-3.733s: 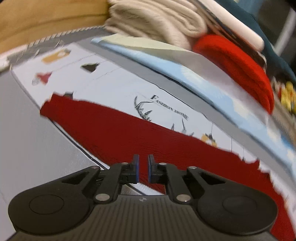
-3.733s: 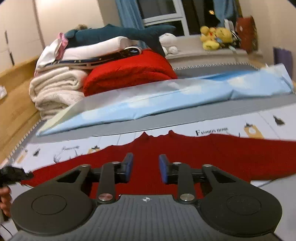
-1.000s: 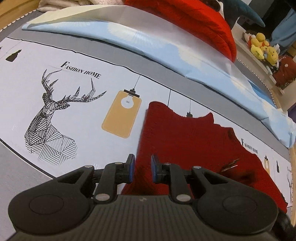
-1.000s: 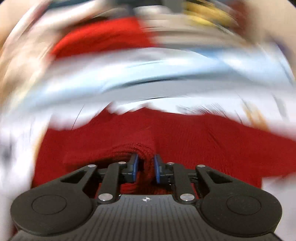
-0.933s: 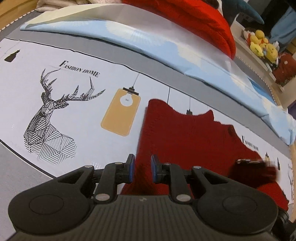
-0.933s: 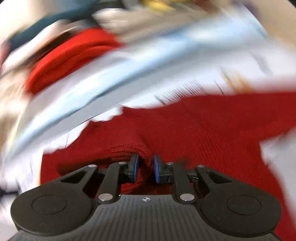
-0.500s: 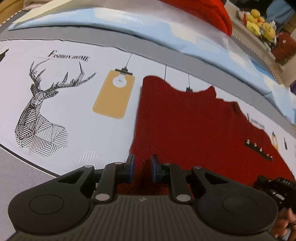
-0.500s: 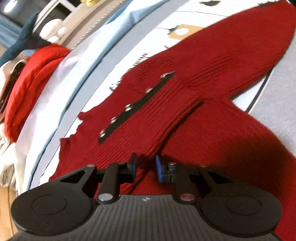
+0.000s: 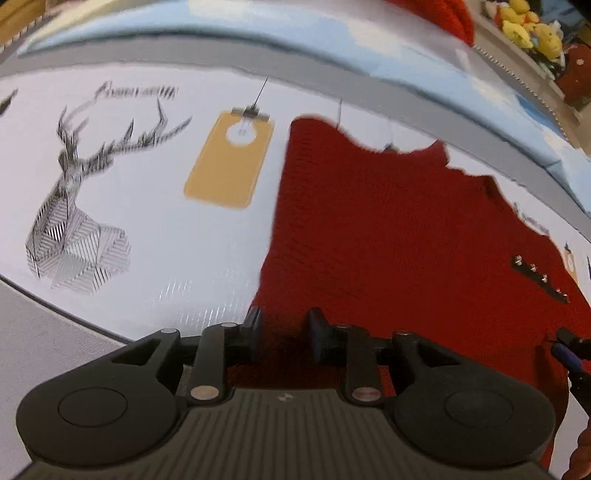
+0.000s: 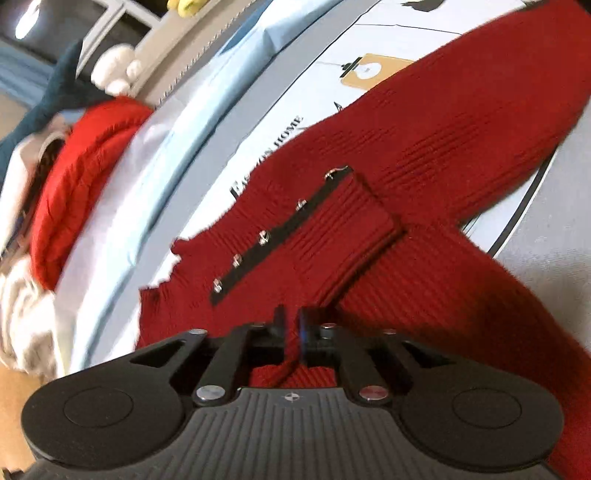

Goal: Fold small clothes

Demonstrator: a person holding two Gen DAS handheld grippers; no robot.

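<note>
A dark red knit sweater (image 9: pixel 388 229) lies flat on the printed bedsheet (image 9: pixel 155 229). Its cuff with a black strip of small metal snaps (image 10: pixel 280 229) is folded over the body. My left gripper (image 9: pixel 282 328) is open over the sweater's left lower edge, with cloth showing between the fingers. My right gripper (image 10: pixel 291 328) is nearly shut, with red knit in the narrow gap between its pads. The right sleeve (image 10: pixel 480 122) stretches away to the upper right. The right gripper's tip (image 9: pixel 569 350) shows at the right edge of the left wrist view.
A light blue pillow (image 9: pixel 332 44) runs along the back. A bright red folded blanket (image 10: pixel 81 173), cream towels (image 10: pixel 22 325) and a dark plush shark (image 10: pixel 48 96) are stacked behind it. Yellow plush toys (image 9: pixel 532 26) sit on the ledge. Grey sheet border (image 10: pixel 554 266) lies to the right.
The left gripper's jaws have opened wider and it has moved slightly forward over the sweater. The right gripper closed a little more on the knit; the cuff lies folded over the body.
</note>
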